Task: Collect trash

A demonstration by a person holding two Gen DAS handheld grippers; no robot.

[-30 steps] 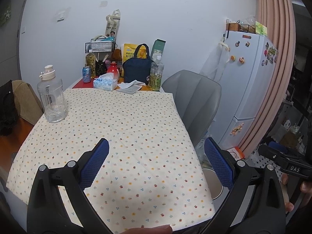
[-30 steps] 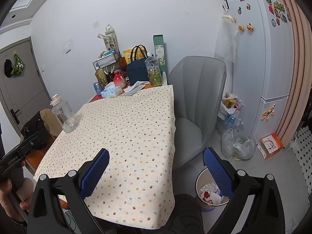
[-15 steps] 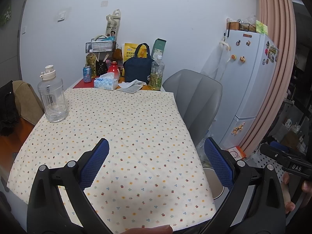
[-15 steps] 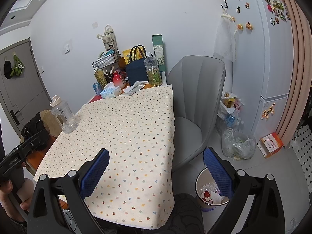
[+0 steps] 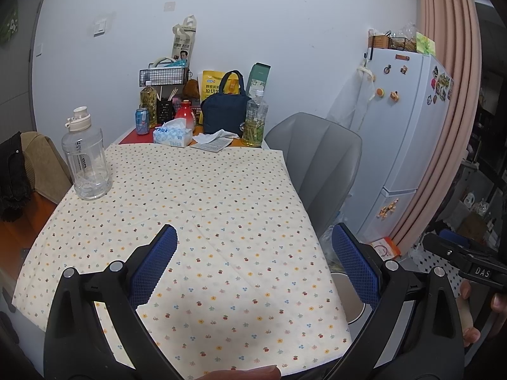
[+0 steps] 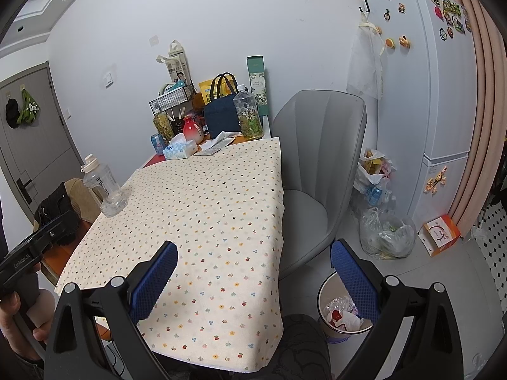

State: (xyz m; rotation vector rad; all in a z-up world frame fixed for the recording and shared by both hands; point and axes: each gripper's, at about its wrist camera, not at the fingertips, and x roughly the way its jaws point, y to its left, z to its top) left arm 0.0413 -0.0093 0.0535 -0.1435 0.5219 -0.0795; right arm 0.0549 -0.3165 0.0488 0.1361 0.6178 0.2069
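Flowered tablecloth (image 5: 206,221) lies bare up front, both the left gripper (image 5: 253,253) and right gripper (image 6: 253,262) gaping empty, so I'd reach far for the crumpled tissue (image 5: 210,136), then the bin (image 6: 343,312)

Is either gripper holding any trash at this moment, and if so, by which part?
Nothing is held. The left gripper and the right gripper are both open with empty jaws above the tablecloth.

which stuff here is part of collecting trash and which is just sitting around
For the job: trash bin on the floor, crumpled tissue, left gripper, right gripper.

Just lying about: water jug, tissue box, navy lunch bag, grey chair, fridge.
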